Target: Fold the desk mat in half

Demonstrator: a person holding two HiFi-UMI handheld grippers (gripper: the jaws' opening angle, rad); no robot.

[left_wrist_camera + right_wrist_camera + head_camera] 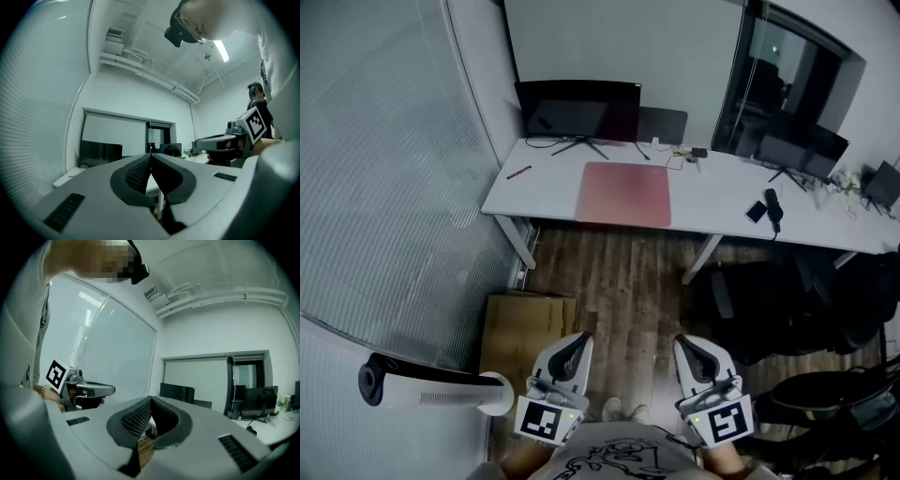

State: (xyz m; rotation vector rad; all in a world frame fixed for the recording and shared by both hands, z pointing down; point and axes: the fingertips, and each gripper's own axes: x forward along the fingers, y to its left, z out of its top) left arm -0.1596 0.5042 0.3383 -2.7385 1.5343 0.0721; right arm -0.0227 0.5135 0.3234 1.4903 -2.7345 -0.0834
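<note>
Both pairs of jaws are resting pressed together with nothing between them. The left gripper [580, 342] and the right gripper [685, 345] are being carried level and side by side close to the person's body, probably because nothing is within reach yet. Well ahead of both jaw tips, the pink desk mat [624, 194] is lying flat and unfolded on the white desk [539, 187]. Its near edge is running right along the desk's front edge, so the folding is not yet starting. Bare wooden floor [619, 267] is stretching between the jaws and the desk, giving a straight way in. A cardboard box [525, 328] is sitting just left of the left jaws, and a black chair [787, 300] is crowding the right side. Beyond the mat, a monitor [578, 111] is limiting room at its far edge.
</note>
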